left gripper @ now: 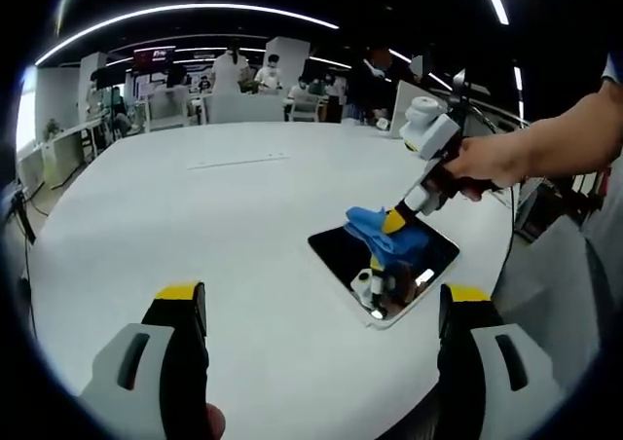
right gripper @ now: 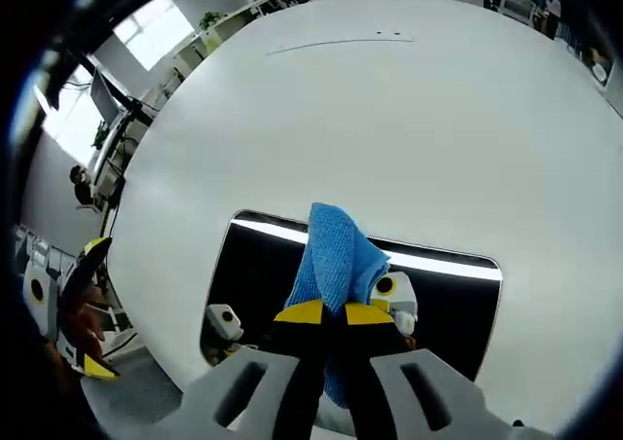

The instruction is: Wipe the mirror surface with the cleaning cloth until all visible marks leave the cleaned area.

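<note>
Right gripper view shows my right gripper [right gripper: 326, 315] clamped on the crumpled blue cleaning cloth [right gripper: 333, 250], pressed onto the dark rectangular mirror [right gripper: 258, 275] on the white bench [right gripper: 389, 119], its long axis running sideways, while my left gripper [left gripper: 321, 313] hangs apart, farther back.

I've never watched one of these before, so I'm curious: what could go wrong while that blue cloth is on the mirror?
The mirror lies near the white table edge, so a hard push might slide it off. The right gripper pinches only part of the blue cloth, which might slip loose. The left gripper is open and apart from the mirror, so nothing steadies it.
</note>
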A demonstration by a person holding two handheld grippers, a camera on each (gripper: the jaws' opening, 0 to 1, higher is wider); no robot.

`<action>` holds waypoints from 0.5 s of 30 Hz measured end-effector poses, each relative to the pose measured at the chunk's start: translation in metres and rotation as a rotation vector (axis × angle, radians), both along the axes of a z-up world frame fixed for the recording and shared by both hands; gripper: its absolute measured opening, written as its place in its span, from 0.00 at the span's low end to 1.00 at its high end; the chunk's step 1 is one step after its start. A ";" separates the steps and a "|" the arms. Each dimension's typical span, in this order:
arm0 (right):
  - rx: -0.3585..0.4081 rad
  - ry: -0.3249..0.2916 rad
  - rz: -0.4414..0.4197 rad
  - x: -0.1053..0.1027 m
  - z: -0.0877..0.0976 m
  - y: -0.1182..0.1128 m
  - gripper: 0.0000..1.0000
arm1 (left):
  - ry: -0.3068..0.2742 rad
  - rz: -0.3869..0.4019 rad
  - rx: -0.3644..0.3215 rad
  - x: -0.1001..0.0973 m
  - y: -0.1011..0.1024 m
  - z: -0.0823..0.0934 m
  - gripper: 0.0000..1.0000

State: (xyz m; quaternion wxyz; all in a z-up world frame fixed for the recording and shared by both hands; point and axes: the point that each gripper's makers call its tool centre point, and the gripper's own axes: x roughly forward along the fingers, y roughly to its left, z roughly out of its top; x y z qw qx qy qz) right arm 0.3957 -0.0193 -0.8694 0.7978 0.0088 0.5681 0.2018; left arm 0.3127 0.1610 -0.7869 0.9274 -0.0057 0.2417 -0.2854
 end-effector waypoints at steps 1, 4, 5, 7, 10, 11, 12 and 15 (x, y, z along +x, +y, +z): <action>0.002 -0.001 -0.005 0.003 0.000 0.000 0.00 | 0.000 0.001 -0.002 0.000 0.000 0.000 0.99; 0.007 -0.005 -0.014 0.012 -0.001 0.000 0.00 | 0.004 0.000 -0.001 -0.001 -0.001 -0.001 0.99; 0.003 -0.006 -0.008 0.014 -0.001 0.001 0.00 | 0.005 -0.003 0.001 -0.001 -0.001 -0.002 0.99; 0.001 -0.005 -0.007 0.019 -0.002 0.000 0.00 | 0.006 -0.004 0.003 -0.002 -0.002 -0.002 0.98; 0.003 -0.007 -0.021 0.023 -0.003 0.000 0.00 | 0.001 0.003 -0.005 0.000 -0.003 0.000 0.98; 0.003 -0.005 -0.022 0.025 -0.003 0.000 0.00 | 0.000 0.003 -0.005 0.000 -0.003 0.001 0.99; 0.000 -0.009 -0.017 0.026 -0.003 0.001 0.00 | -0.001 0.003 -0.003 0.000 -0.003 0.001 0.99; -0.023 0.006 0.017 0.027 -0.003 0.002 0.00 | -0.004 0.005 0.008 0.001 -0.001 0.003 0.99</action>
